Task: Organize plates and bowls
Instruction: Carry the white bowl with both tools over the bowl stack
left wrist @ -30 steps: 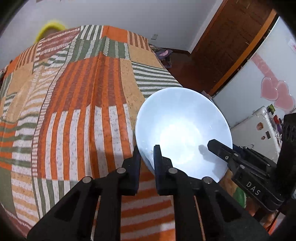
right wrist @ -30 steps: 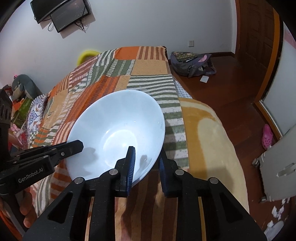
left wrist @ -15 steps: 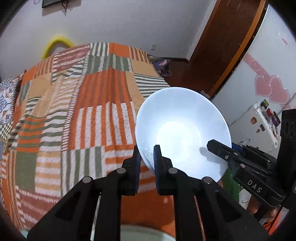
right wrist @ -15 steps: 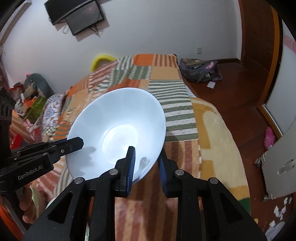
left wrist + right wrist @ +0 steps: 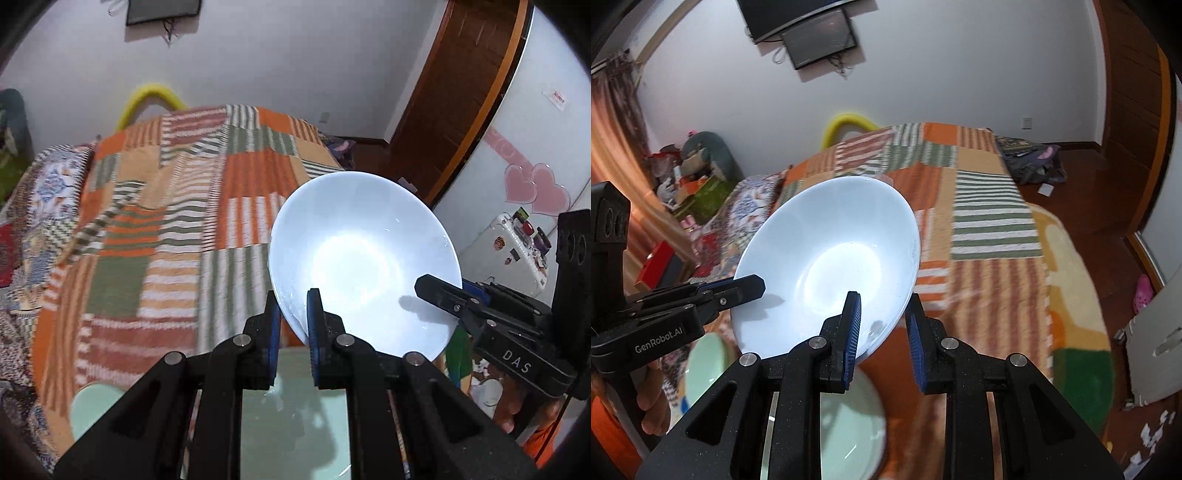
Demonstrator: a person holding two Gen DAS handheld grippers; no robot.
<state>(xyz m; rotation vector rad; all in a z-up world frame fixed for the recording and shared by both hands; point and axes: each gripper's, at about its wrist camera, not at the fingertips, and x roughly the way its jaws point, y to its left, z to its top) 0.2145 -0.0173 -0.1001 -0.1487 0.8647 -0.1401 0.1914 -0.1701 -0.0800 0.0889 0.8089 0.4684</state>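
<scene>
A white bowl [image 5: 362,258] hangs tilted in the air above the bed, held by both grippers at opposite sides of its rim. My left gripper [image 5: 293,312] is shut on the near rim in the left wrist view, where the right gripper [image 5: 437,290] clamps the far right rim. In the right wrist view the same bowl [image 5: 831,258] sits with its rim between the blue pads of my right gripper [image 5: 882,317], and the left gripper [image 5: 748,288] bites the left rim. Under the bowl lie pale green dishes [image 5: 295,424], [image 5: 849,417], with a second one to the left [image 5: 88,404], [image 5: 705,363].
An orange, green and white patchwork bedspread [image 5: 177,229] covers the bed beneath. A backpack [image 5: 1030,162] lies on the wooden floor. A white suitcase [image 5: 509,251] stands at the right near a brown door [image 5: 454,96]. Clutter is piled by the curtain [image 5: 690,177].
Both grippers have carried the bowl up and back towards me. The bedspread has dropped away, more wall shows, and the pale green dishes have come into view below.
</scene>
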